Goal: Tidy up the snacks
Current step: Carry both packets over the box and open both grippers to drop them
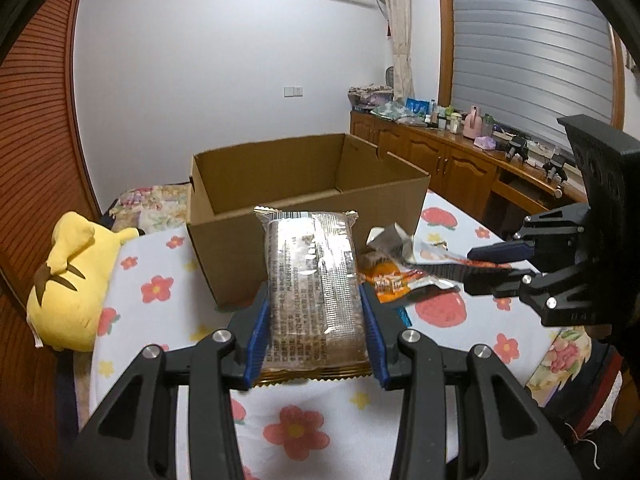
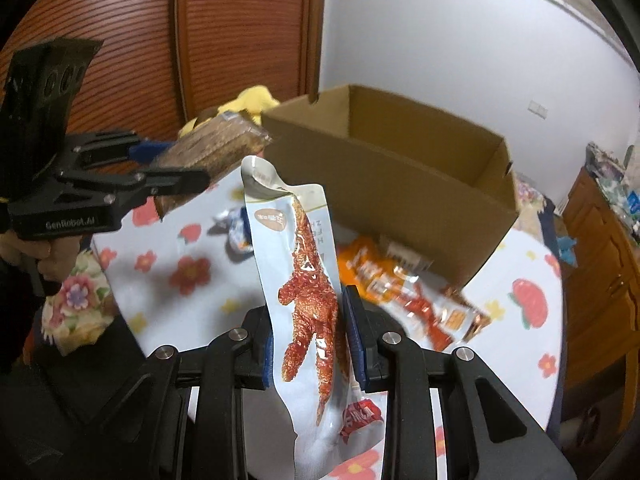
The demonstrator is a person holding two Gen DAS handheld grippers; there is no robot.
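Note:
My left gripper is shut on a clear-wrapped brown biscuit pack, held above the floral table just in front of the open cardboard box. My right gripper is shut on a white chicken-foot snack pouch, held upright in the air before the box. The right gripper shows at the right of the left wrist view, the left gripper with the biscuit pack at the left of the right wrist view. An orange snack packet lies by the box.
Several loose snack packets lie on the floral tablecloth beside the box. A yellow plush toy sits at the table's left edge. A wooden cabinet with clutter stands at the right wall.

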